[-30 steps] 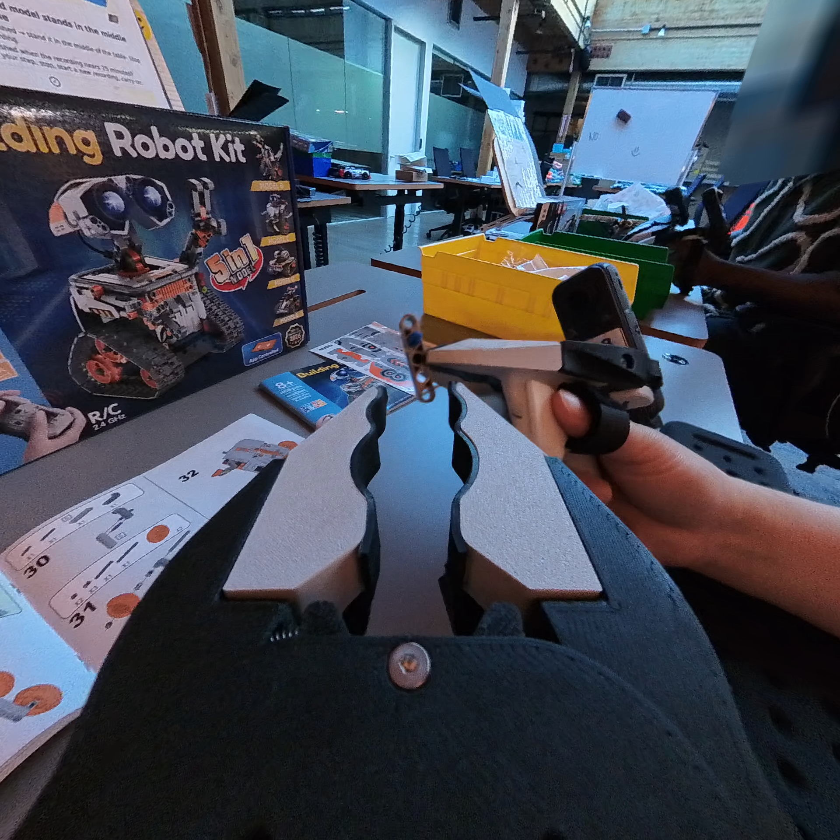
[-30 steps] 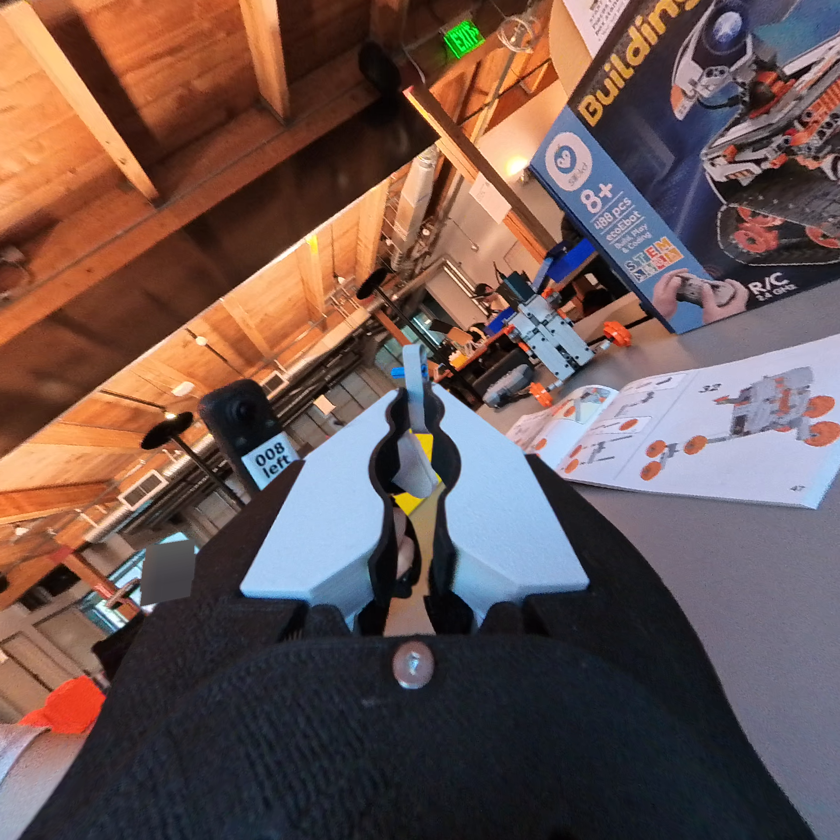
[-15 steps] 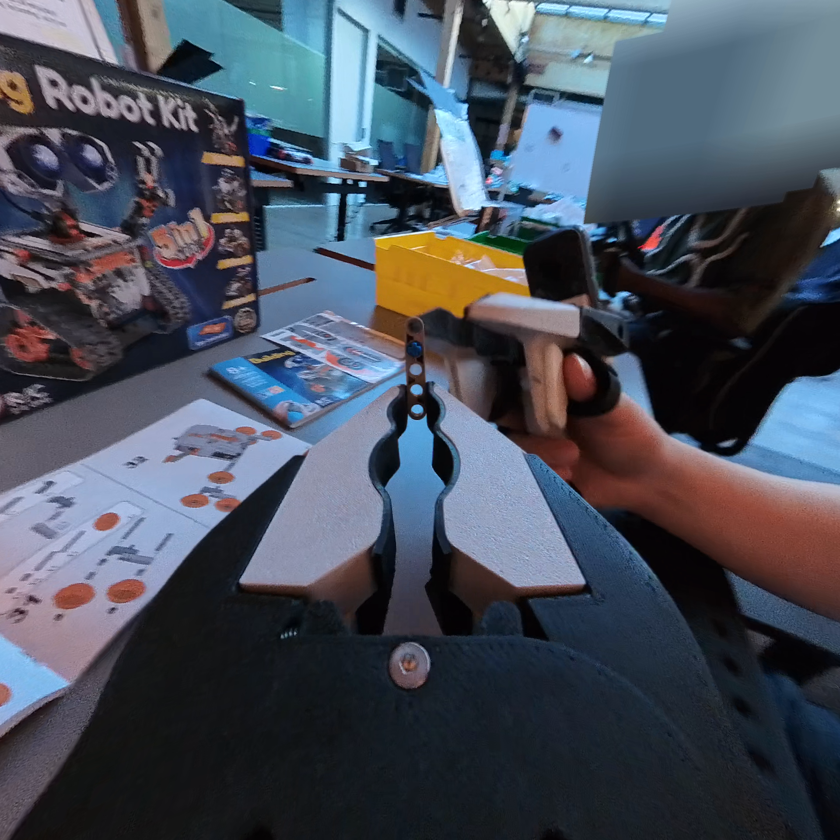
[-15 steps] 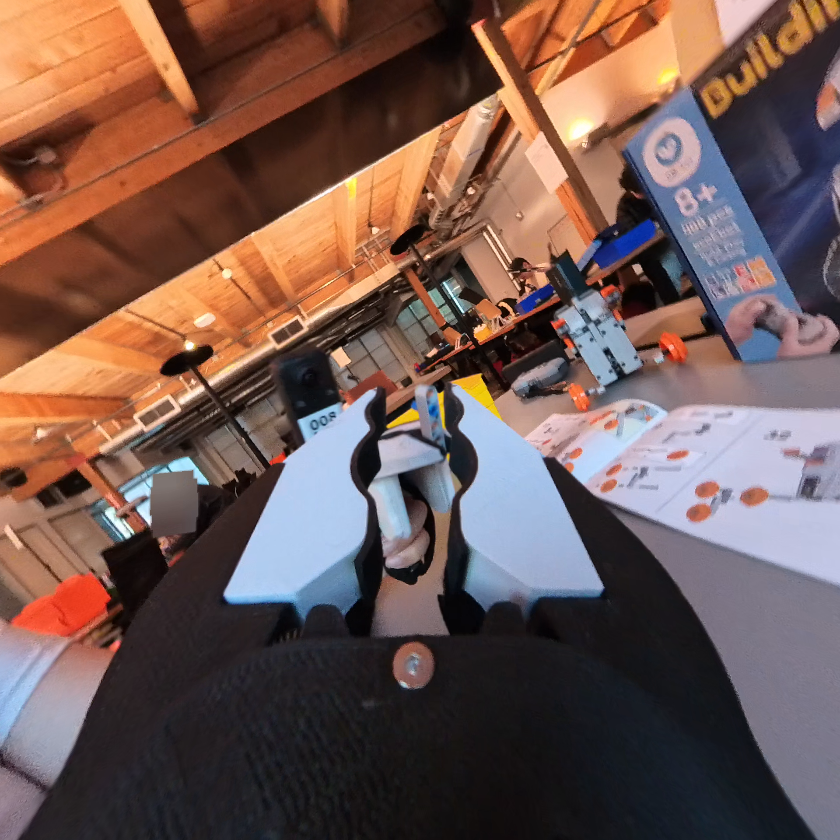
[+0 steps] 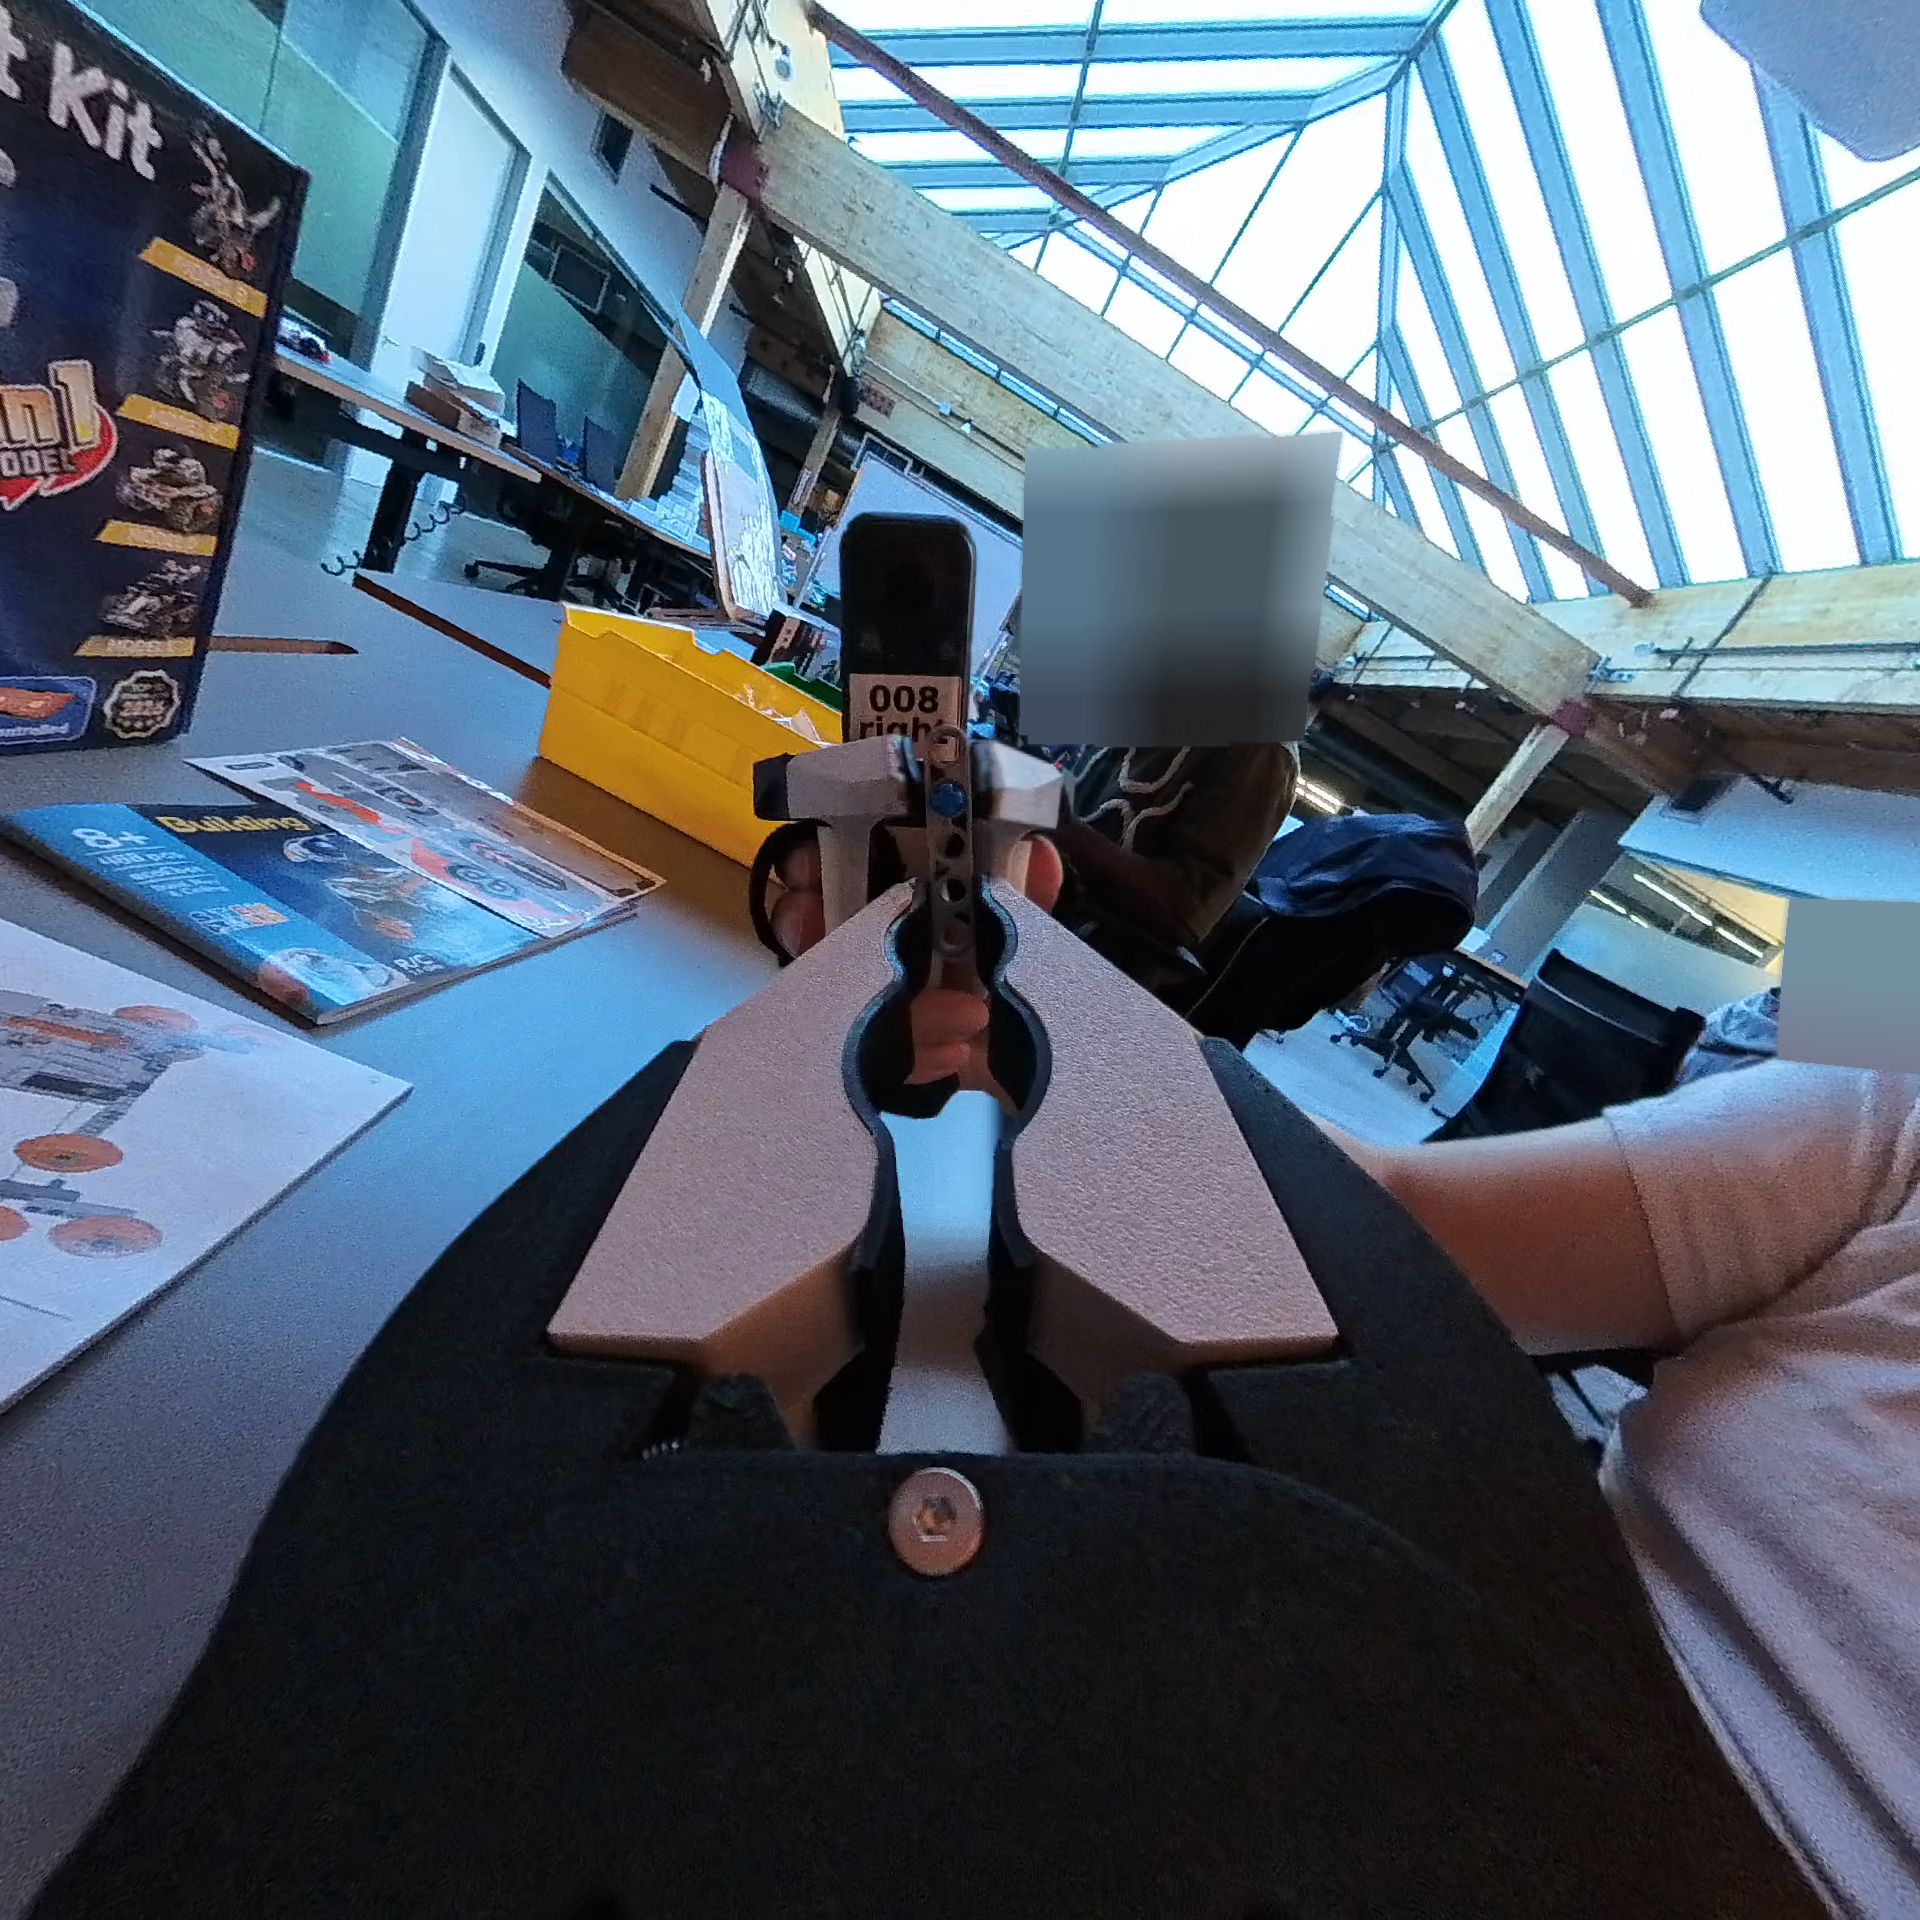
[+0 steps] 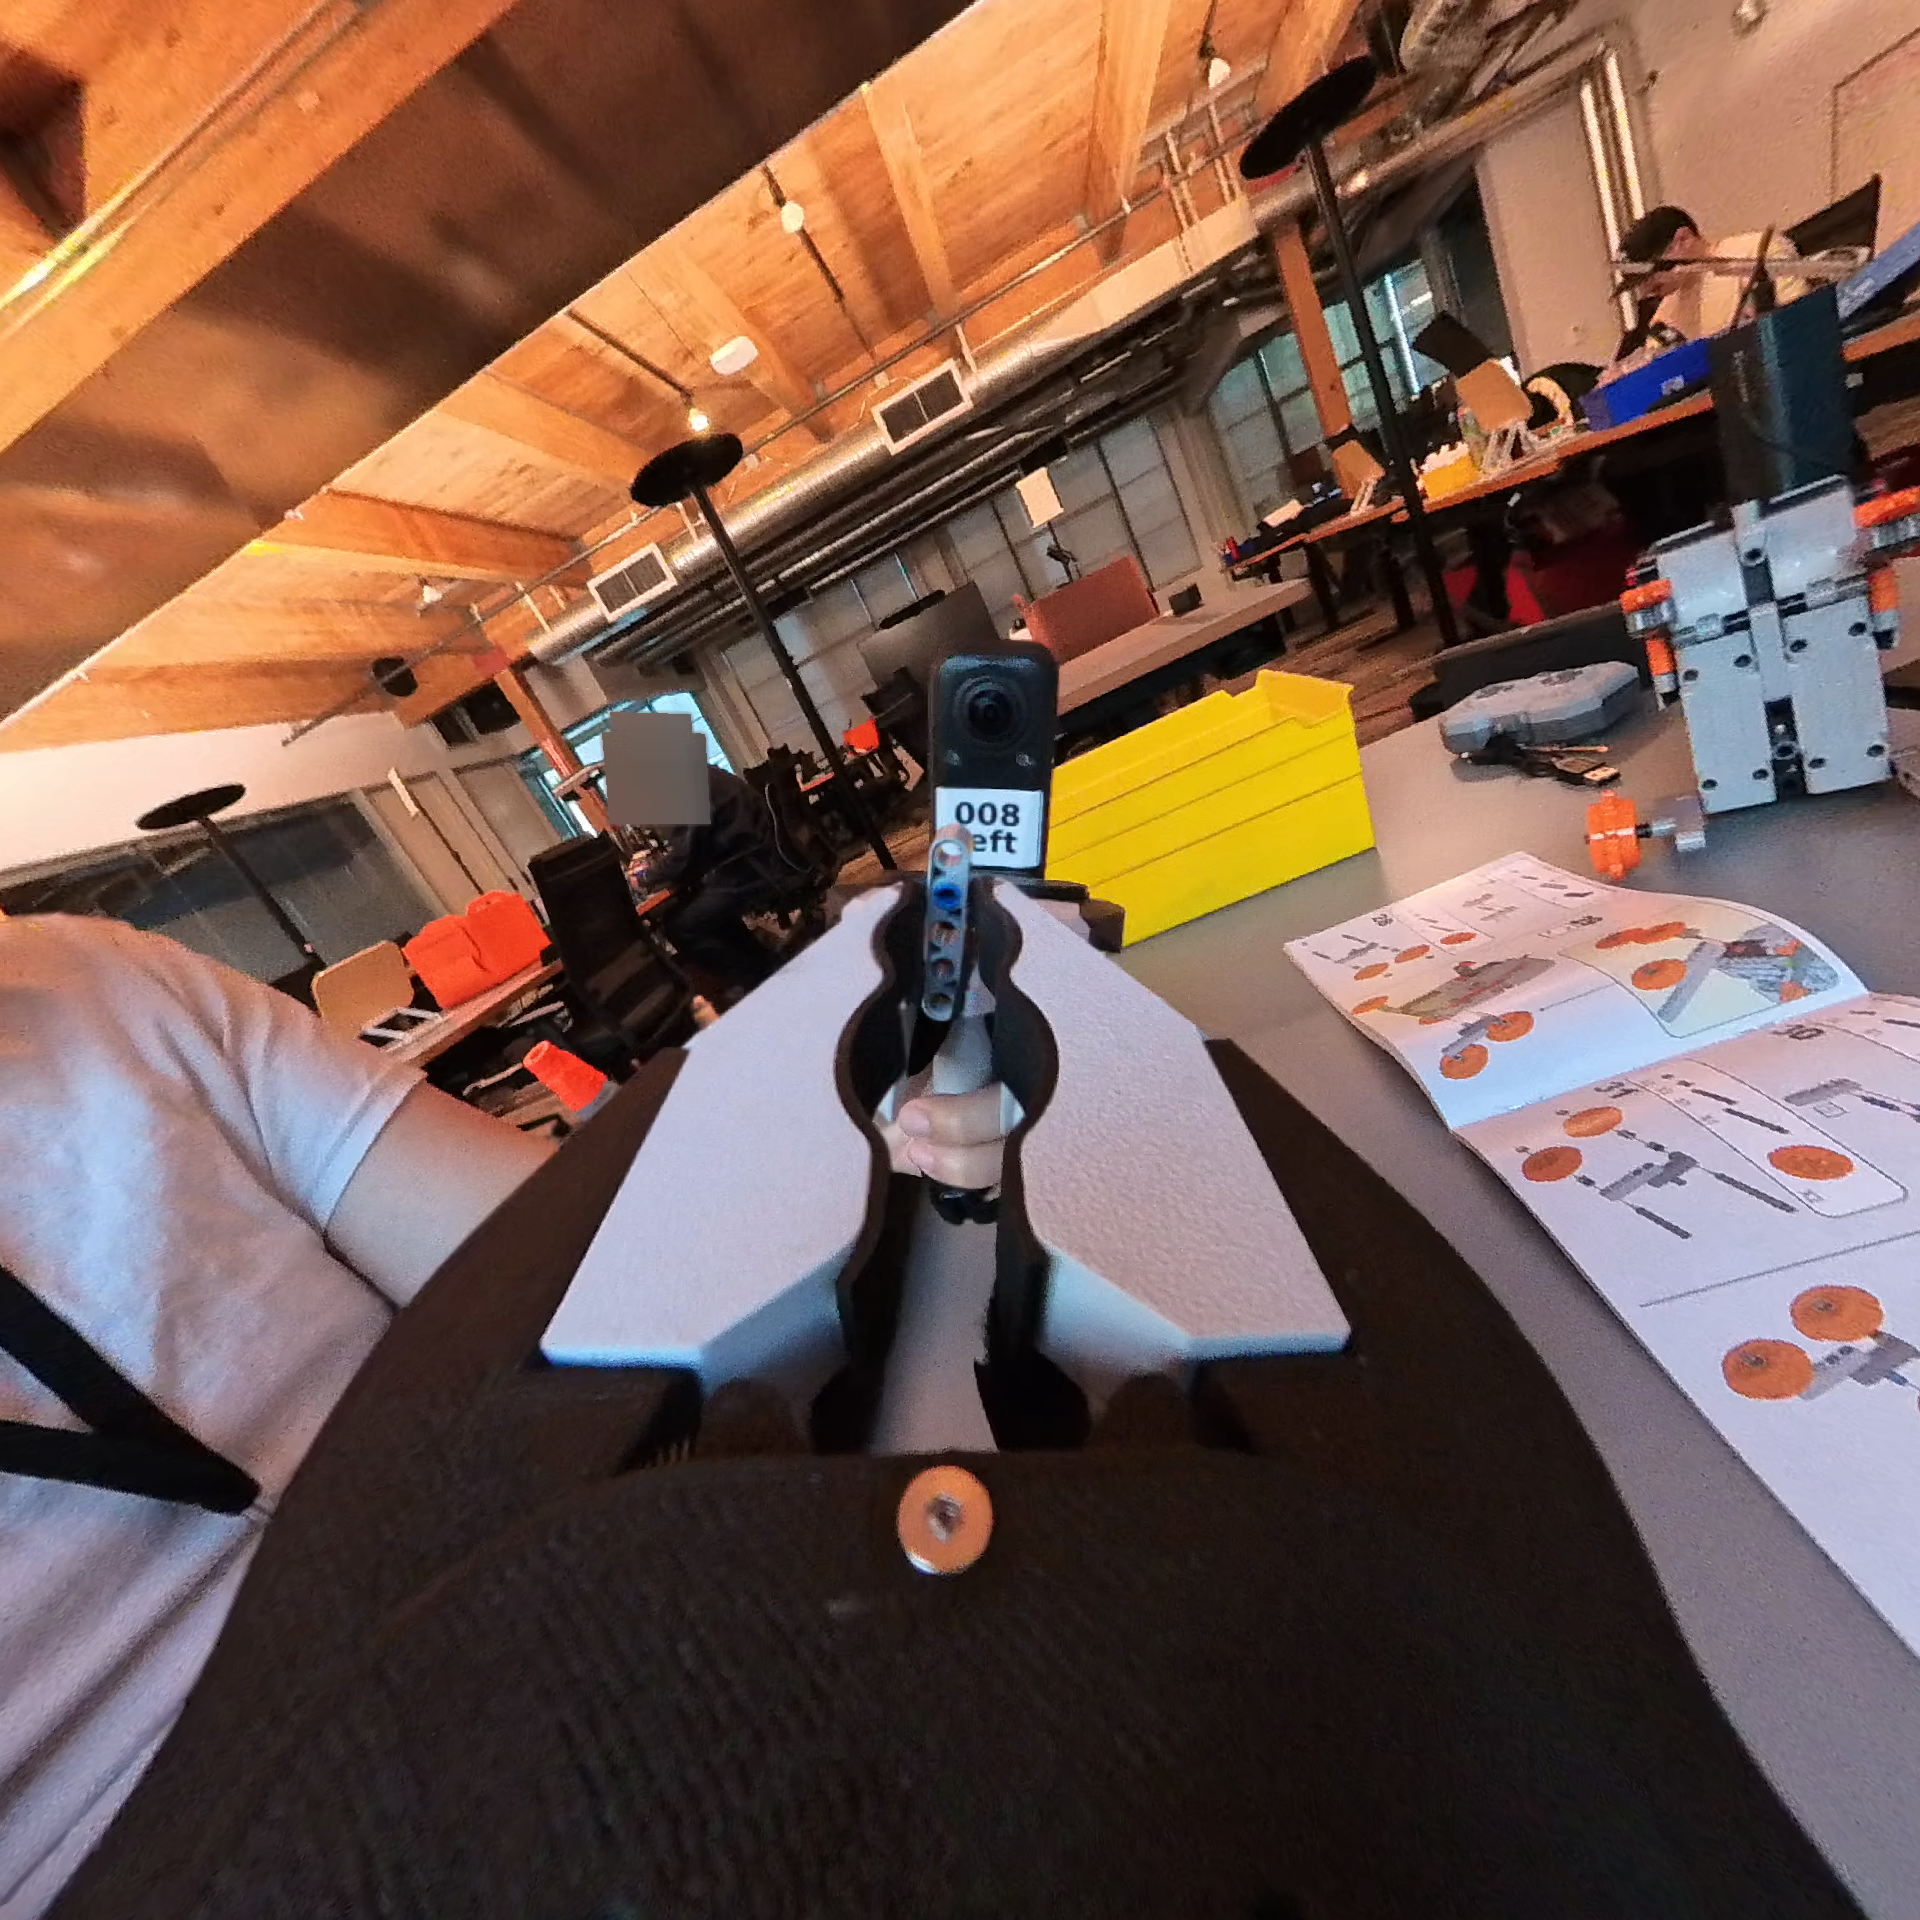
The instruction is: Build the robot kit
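Note:
A thin grey beam with a row of holes and a blue pin (image 5: 951, 842) stands upright between the two grippers, which face each other tip to tip above the grey table (image 5: 540, 1049). My left gripper (image 5: 948, 914) is shut on its lower end. The right gripper's grey fingers (image 5: 831, 784) show head-on just behind the beam, with a hand under them. In the right wrist view my right gripper (image 6: 945, 904) is shut on the same beam (image 6: 948, 935). The left gripper's black camera (image 6: 992, 727) and the hand holding it (image 6: 951, 1138) show beyond.
A yellow bin (image 5: 665, 717) stands behind the grippers. A dark blue kit box (image 5: 125, 416), two booklets (image 5: 312, 862) and an open instruction booklet (image 6: 1662, 1091) lie on the table. A grey and orange part-built model (image 6: 1777, 644) stands at the far right. A white sleeve (image 6: 156, 1122) fills the left side. The grippers are tip to tip, or close to it.
My left gripper was open and apart from the beam. It has swung round to face the right gripper and closed on the beam the right gripper holds. Both views have tilted upward.

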